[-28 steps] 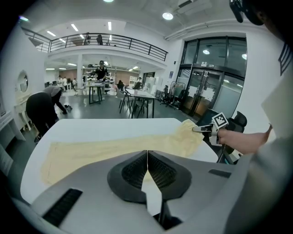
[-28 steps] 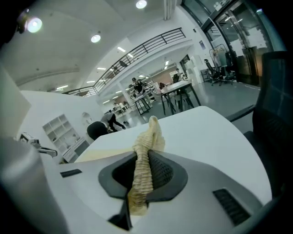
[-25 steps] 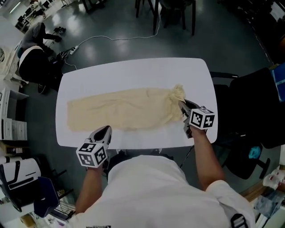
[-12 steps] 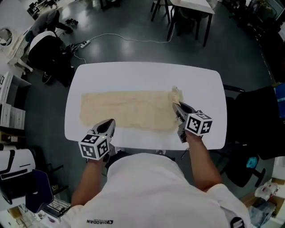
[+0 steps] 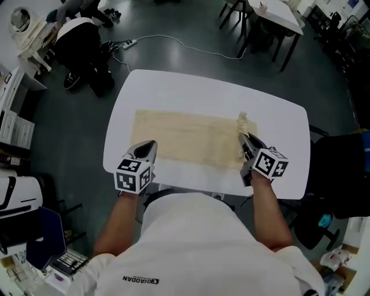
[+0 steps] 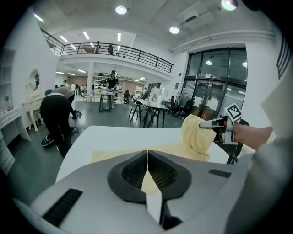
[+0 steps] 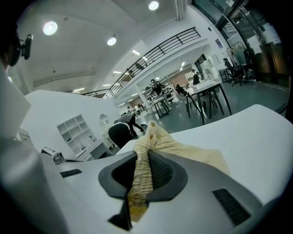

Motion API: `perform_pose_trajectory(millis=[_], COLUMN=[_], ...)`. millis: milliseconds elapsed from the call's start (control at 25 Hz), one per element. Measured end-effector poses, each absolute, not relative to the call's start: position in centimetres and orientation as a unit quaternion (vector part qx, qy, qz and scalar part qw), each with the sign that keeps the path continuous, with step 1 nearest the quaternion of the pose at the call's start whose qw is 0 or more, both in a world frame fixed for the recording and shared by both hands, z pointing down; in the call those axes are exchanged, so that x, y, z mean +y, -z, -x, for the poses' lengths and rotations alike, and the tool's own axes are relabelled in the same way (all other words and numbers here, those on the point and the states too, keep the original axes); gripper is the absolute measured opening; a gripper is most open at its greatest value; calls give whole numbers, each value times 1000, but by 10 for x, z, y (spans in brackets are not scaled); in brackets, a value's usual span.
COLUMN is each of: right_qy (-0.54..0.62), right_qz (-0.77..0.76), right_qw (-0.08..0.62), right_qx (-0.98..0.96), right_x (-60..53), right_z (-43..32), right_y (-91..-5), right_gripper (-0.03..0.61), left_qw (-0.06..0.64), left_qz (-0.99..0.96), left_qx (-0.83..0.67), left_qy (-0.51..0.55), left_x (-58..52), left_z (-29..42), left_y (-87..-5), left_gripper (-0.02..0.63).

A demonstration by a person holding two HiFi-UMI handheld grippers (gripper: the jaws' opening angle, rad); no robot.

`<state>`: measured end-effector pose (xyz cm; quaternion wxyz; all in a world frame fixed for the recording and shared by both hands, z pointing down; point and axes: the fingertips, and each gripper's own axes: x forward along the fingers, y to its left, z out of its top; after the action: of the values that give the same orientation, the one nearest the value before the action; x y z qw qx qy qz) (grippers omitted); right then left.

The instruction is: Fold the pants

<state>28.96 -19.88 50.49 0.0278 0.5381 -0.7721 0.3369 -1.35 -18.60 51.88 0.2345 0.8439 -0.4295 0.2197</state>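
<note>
Cream pants (image 5: pixel 185 139) lie lengthwise across the white table (image 5: pixel 173 87). My left gripper (image 5: pixel 148 144) is at the pants' near edge towards the left end. In the left gripper view its jaws (image 6: pixel 147 157) are shut with a thin fold of cream cloth pinched between them. My right gripper (image 5: pixel 245 141) is shut on the bunched, gathered end (image 7: pixel 153 135) of the pants, which stands up off the table. That lifted bunch (image 6: pixel 197 132) and the right gripper (image 6: pixel 215 122) also show in the left gripper view. The ribbed band runs down between the right jaws (image 7: pixel 145 157).
A black office chair (image 5: pixel 341 167) stands right of the table. Another table with chairs (image 5: pixel 272 17) is beyond it. A cable (image 5: pixel 173 40) lies on the floor. A person in black (image 6: pixel 57 114) bends over at the far left near white shelves (image 5: pixel 11 121).
Both grippers have moved leftwards along the table. The right one carried the bunched end with it and a little higher, so the pants now lie shorter. The head view has shifted.
</note>
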Motion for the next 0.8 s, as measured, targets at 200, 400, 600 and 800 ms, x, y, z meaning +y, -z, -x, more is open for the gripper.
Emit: perform_pose_trajectory(millis=[200, 400, 600, 800], right_qy=[-339, -326, -333, -331], right_qz=[-554, -554, -544, -530], right_qw=[-9, -31, -35, -32], right_qx=[-760, -765, -770, -780], right_x=[-217, -229, -241, -251], right_z=[-236, -187, -129, -74], right_y=[-485, -456, -451, -452], right_gripper=[57, 57, 57, 58], left_qw=[223, 221, 220, 222], left_qz=[-852, -854, -851, -849], left_qx=[-415, -414, -420, -426], left_qy=[-229, -224, -225, -221], left_x=[-193, -205, -208, -202], left_z=[60, 99, 138, 159], left_y=[-526, -526, -531, -537], left_gripper=[28, 28, 28, 28])
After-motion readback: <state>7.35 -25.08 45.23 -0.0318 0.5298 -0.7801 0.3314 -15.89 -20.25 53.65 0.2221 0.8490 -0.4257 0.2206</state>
